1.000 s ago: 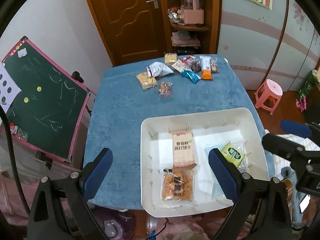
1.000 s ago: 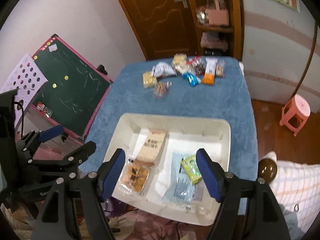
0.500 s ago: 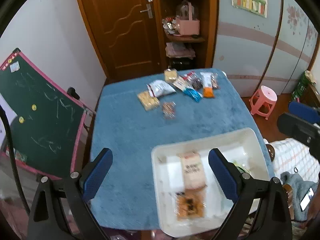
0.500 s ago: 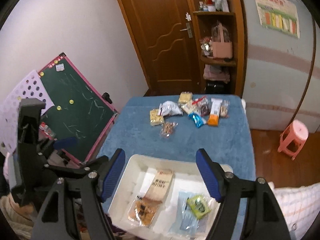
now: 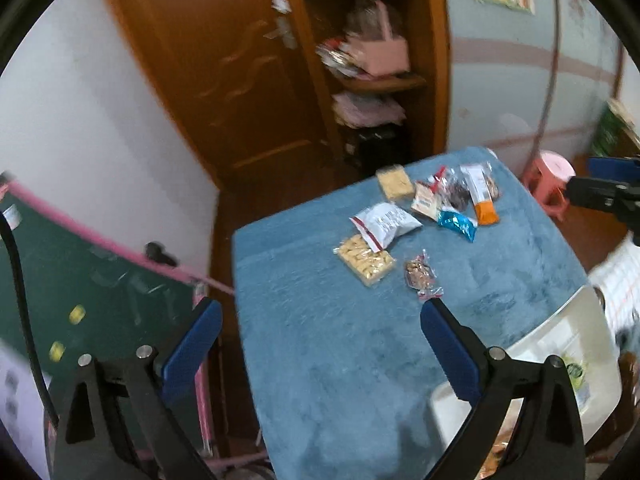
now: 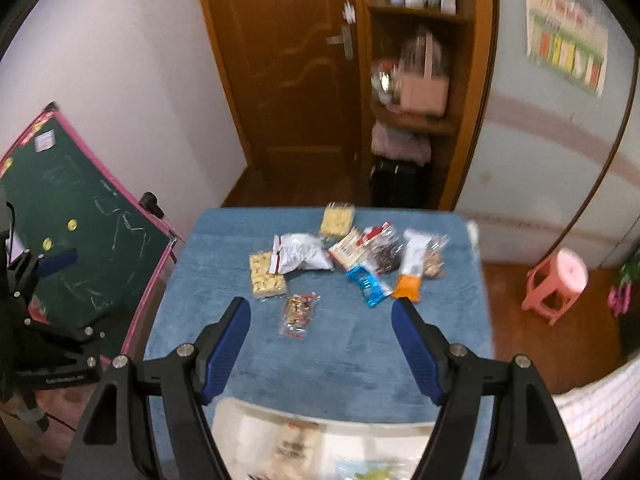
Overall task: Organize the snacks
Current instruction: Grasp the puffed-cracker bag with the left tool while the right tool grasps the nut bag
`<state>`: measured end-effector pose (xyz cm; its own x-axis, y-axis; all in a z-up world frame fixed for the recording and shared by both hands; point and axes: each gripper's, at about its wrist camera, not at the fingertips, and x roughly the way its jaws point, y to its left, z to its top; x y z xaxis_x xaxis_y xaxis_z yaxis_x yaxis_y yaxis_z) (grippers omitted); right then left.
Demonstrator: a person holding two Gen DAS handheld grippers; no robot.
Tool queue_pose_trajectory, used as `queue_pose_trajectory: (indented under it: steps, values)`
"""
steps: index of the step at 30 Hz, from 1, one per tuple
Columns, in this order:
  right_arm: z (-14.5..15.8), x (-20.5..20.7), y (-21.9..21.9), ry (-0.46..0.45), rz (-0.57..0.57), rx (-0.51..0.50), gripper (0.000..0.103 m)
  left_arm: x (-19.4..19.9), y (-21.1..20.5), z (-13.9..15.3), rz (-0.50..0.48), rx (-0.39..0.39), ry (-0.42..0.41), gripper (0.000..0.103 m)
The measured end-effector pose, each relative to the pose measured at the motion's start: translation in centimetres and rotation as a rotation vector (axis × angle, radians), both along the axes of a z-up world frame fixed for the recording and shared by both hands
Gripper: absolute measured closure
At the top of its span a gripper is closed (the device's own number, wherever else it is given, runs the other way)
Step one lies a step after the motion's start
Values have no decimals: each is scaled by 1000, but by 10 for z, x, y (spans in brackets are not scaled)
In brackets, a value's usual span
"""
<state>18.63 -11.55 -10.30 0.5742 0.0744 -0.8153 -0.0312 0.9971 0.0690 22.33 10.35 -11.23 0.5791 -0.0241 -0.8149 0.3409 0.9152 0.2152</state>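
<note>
Several snack packets lie at the far end of the blue-covered table (image 6: pixel 320 360): a yellow cracker pack (image 6: pixel 266 278), a white bag (image 6: pixel 298 256), a small clear nut pack (image 6: pixel 298 312), a blue wrapper (image 6: pixel 368 284) and an orange-tipped pack (image 6: pixel 412 272). The white tray (image 6: pixel 256 424) with packets inside sits at the near edge, partly cut off; it also shows in the left wrist view (image 5: pixel 560 332). My right gripper (image 6: pixel 320 340) is open and empty above the table. My left gripper (image 5: pixel 320 344) is open and empty above the table's left part.
A green chalkboard with a pink frame (image 6: pixel 72 208) stands left of the table. A wooden door and shelf (image 6: pixel 412 80) are behind it. A pink stool (image 6: pixel 560 280) stands on the floor at the right.
Both grippers have tilted up and moved toward the far end of the table. The tray has slid to the bottom of both views and the loose snacks look closer. Both stay open.
</note>
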Motion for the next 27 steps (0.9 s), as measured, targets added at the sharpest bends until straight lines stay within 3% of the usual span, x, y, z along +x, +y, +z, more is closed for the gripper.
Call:
queue_pose_trajectory:
  steps: [7,12,16,19,20,22,23,27]
  values:
    - [-112,89,33,173,-38,-23,29,90,-16,-91,-218,38,141,4]
    - [-195,126,56,330,-40,-37,29,126,-23,-156,-287,55,256,4]
    - [-253,143,64,447,-53,-61,30,138,-27,-188,-302,38,311,4]
    - [-277,146,62,512,-56,9,37,149,-28,-199,-301,10,338,4]
    - [-277,145,63,498,-53,-11,40,152,-29,-202,-302,-2,343,4]
    - [-276,143,64,495,-34,-59,64,157,-34,-206,-297,-27,354,4]
    - [-274,142,61,489,-35,-70,69,159,-38,-207,-297,-36,360,4]
    - [-270,139,34,488,-75,-3,70,165,-54,-216,-298,-36,369,4]
